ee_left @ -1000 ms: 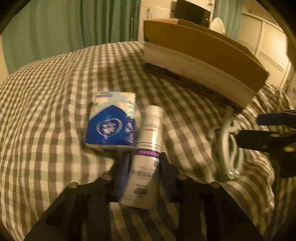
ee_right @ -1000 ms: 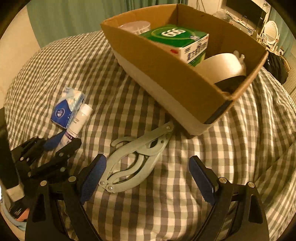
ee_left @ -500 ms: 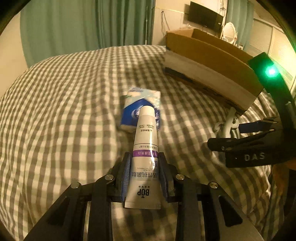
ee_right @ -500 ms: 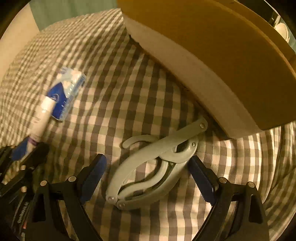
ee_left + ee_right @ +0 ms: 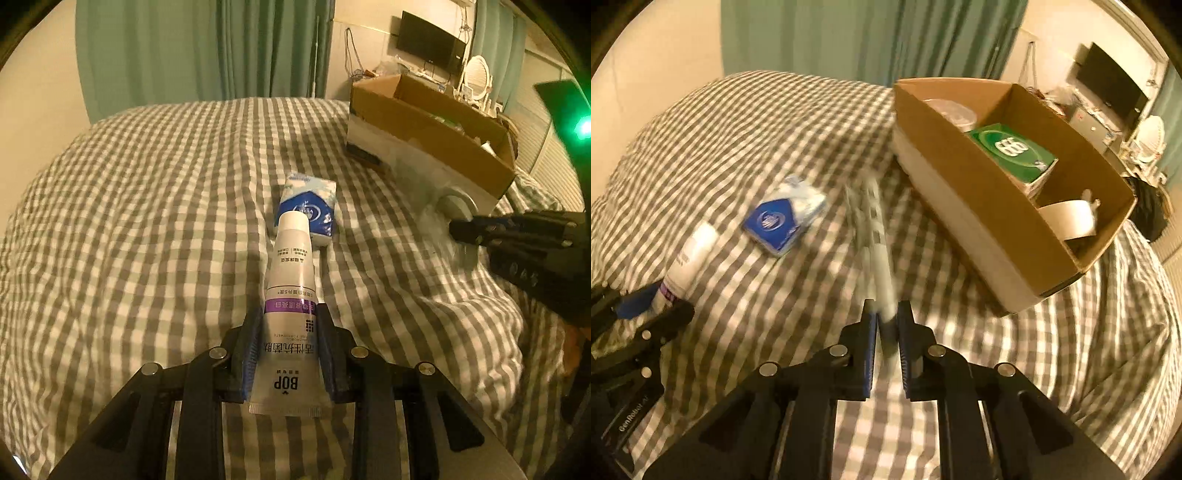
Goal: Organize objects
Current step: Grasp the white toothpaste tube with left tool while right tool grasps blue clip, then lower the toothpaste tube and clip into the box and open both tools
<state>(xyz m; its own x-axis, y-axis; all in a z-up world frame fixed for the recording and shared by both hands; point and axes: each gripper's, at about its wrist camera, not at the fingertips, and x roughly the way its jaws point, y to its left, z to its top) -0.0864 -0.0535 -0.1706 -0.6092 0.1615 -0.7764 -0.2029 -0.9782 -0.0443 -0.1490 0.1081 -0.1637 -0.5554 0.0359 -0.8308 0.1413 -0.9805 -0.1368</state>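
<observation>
My left gripper (image 5: 290, 325) is shut on the lower end of a white toothpaste tube (image 5: 291, 266), held above the checked bedcover with its cap pointing away. A blue tissue pack (image 5: 307, 212) lies on the bed just beyond the cap. My right gripper (image 5: 886, 319) is shut on a pale green folding hanger (image 5: 873, 229), which is blurred and sticks up forward. An open cardboard box (image 5: 975, 210) stands to the right of it. In the right wrist view the tissue pack (image 5: 783, 221), the tube (image 5: 690, 254) and the left gripper (image 5: 646, 306) sit at the left.
The box holds a green carton (image 5: 1012, 151), a white tape roll (image 5: 1069, 221) and a clear round container (image 5: 951, 110). The checked bedcover (image 5: 147, 221) is rumpled and soft. Green curtains (image 5: 207, 51) hang behind the bed, with a TV (image 5: 430, 46) and a mirror at the back right.
My right gripper has shut on the green hanger and lifted it off the bed. My left gripper has raised the toothpaste tube higher and drawn back from the tissue pack.
</observation>
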